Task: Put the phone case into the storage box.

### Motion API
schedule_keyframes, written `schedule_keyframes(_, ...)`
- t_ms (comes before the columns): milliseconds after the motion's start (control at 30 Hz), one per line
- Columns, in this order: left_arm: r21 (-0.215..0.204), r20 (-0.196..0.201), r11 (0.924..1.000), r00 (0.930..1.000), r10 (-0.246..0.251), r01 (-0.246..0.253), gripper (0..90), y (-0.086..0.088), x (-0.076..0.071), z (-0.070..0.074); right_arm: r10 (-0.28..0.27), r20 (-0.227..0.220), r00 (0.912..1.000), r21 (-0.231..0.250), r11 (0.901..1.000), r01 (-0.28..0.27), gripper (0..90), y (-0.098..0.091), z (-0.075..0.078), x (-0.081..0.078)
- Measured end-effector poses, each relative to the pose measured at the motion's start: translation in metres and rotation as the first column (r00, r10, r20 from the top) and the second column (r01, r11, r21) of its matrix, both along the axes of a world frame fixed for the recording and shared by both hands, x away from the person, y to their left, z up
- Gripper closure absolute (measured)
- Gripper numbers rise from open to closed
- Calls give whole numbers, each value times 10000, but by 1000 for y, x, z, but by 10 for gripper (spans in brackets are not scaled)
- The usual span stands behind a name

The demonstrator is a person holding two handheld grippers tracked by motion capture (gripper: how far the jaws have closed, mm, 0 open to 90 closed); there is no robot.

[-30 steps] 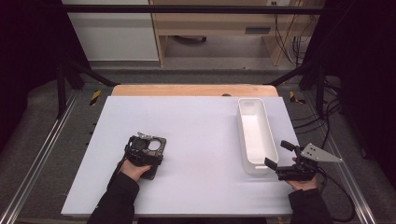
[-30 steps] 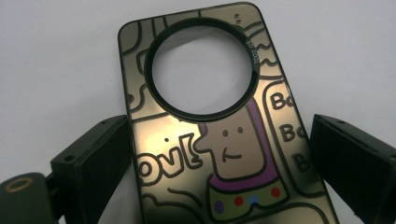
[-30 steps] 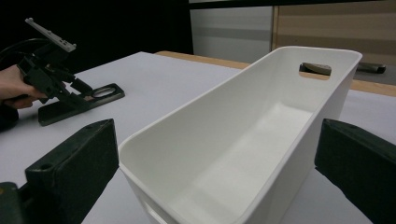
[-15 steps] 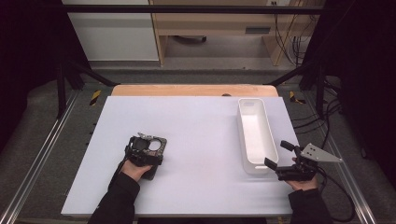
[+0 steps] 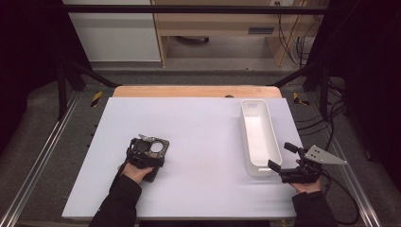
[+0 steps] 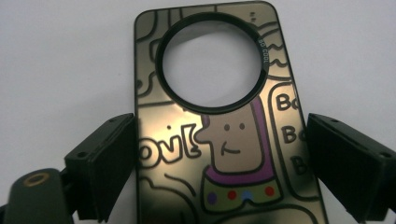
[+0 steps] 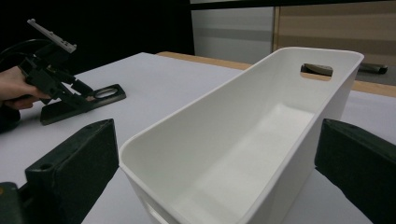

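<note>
White board covers the table (image 5: 198,127), with a strip of pale wood showing along its far edge and dark floor, metal rails and cables around it.

Near the front left of the board lies a flat, glossy bronze phone case (image 6: 219,140) printed with cartoon outlines: a face in profile, a purple collar with coloured dots, and bubble letters. A large round hole ringed in black sits near its far end. In the high view the same case (image 5: 152,150) reads as a small dark rectangle with a pale circle.

The left gripper (image 6: 219,154), held in the person's left hand (image 5: 135,171), has its jaws spread on either side of the case; one jaw sits just against the case's edge, the other stands slightly apart from it, so nothing is pinched.

Along the right side of the board stands a long, empty white plastic bin (image 5: 257,135) with a handle slot in its far end wall (image 7: 316,70). The right gripper (image 5: 279,158), held in the right hand (image 5: 307,185), has its jaws wide apart, straddling the bin's near end without visibly touching it.

Compared with the earlier pictures, case, bin and both grippers lie in the same places; no shift is visible.
</note>
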State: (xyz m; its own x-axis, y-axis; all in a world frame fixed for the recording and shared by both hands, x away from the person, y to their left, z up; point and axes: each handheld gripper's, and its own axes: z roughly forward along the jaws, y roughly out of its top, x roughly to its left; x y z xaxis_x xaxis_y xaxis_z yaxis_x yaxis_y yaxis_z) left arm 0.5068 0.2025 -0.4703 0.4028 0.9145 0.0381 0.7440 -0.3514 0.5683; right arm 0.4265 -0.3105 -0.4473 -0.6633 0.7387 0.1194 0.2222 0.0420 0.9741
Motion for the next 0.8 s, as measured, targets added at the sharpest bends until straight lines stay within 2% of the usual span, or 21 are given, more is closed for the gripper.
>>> schedule_keyframes(533,173,143,9997,9998,-145,143,115,2,-1,3,20,-1,10000,7,10000,-20,1,0,0,0)
schedule_keyframes(800,-174,522,9996,9984,-219,229,115,5,-6,12,35,27,10000,22,10000,-35,1,0,1,0)
